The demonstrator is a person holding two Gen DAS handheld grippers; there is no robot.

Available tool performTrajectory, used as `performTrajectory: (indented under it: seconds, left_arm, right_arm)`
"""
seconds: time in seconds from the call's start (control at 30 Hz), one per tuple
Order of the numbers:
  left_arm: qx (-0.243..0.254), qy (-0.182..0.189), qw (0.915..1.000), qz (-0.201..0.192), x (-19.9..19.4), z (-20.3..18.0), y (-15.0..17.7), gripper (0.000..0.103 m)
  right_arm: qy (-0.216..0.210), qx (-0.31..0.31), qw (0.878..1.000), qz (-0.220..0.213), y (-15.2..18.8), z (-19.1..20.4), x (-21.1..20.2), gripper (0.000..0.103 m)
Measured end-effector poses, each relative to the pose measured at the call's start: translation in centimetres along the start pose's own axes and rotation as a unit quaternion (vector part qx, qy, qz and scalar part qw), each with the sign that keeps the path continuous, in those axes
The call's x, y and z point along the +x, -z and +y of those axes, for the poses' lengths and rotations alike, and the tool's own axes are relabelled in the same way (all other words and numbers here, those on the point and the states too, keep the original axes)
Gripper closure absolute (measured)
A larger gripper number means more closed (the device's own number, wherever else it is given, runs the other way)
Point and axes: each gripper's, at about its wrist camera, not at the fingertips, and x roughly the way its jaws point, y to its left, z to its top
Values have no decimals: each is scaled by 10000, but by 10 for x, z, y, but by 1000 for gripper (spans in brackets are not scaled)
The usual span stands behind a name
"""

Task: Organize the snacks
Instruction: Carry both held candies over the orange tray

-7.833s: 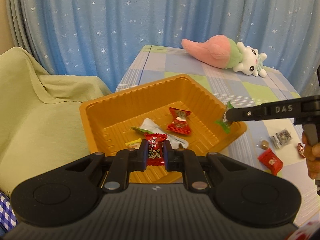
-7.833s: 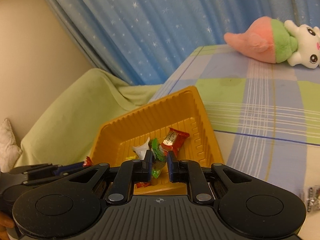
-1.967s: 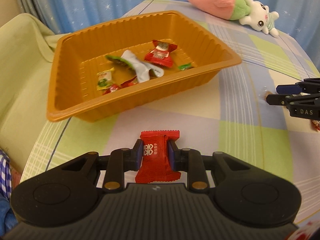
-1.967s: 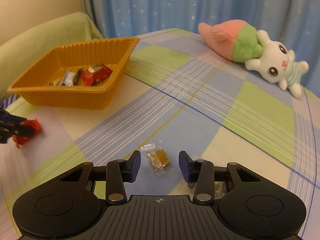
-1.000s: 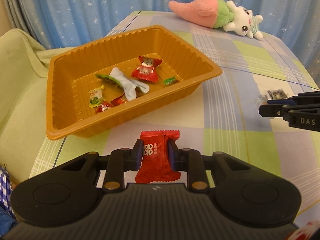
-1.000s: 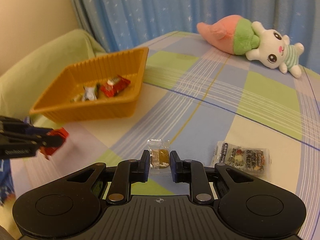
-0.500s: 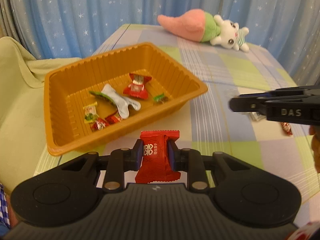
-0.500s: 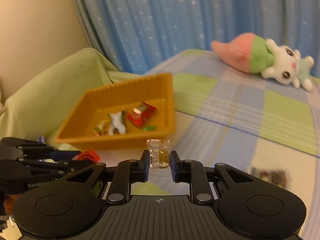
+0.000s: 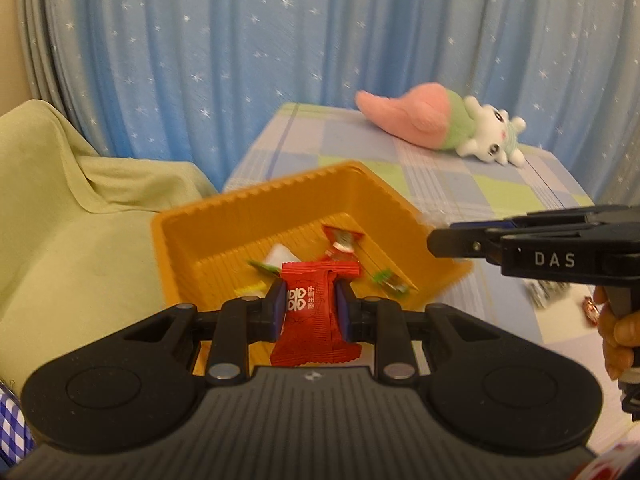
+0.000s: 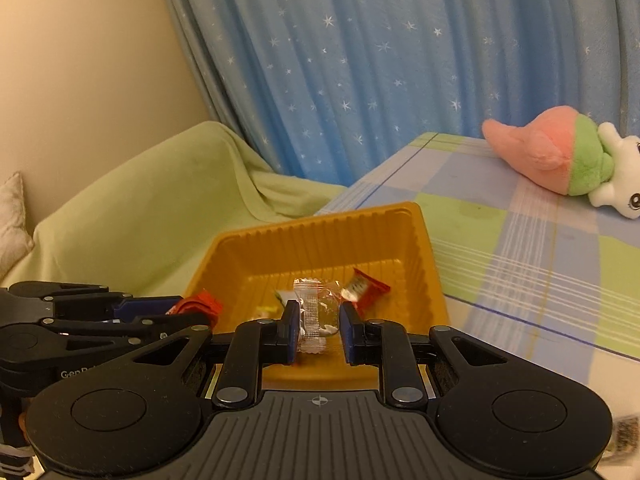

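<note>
The red snack packet [image 9: 310, 312] is pinched between the two fingers of the left gripper [image 9: 310, 310], held upright in the air over the near edge of the orange tray [image 9: 256, 204]. In the right wrist view that same packet pokes out red at the tip of the left gripper's fingers, at the tray's near left corner. The right gripper [image 10: 319, 322] has its fingers closed on a small clear-wrapped candy [image 10: 316, 312], which hangs above the tray's near rim. From the left wrist view, the right gripper reaches in from the right, level with the tray's right corner, but its fingers are seen side-on and the candy is not visible there.

Inside the tray lie several wrapped sweets: a red one [image 9: 342, 242] toward the far right, a white one [image 9: 280, 254] and green ones, blurred. The tray sits at the near left corner of the table with a checked cloth [image 10: 532, 248]. At the far right of the table lies a pink and green plush toy [image 9: 436, 120]. A pale green draped seat [image 10: 160, 196] stands left of the table, with a blue starred curtain [image 9: 280, 40] behind.
</note>
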Motion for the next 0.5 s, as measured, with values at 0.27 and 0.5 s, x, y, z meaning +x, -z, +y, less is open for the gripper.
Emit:
performTrajectory:
  seconds: [0.27,0.5]
  left_arm:
    - [22,-133,9999,-47,22,33,-16,79]
    - [91,-132,9998,78,51,47,-26,79]
  right_arm:
    - [149,255,9996,17,-13,1,24,81]
    - [387,506,9978,190,-14,-9,46,81]
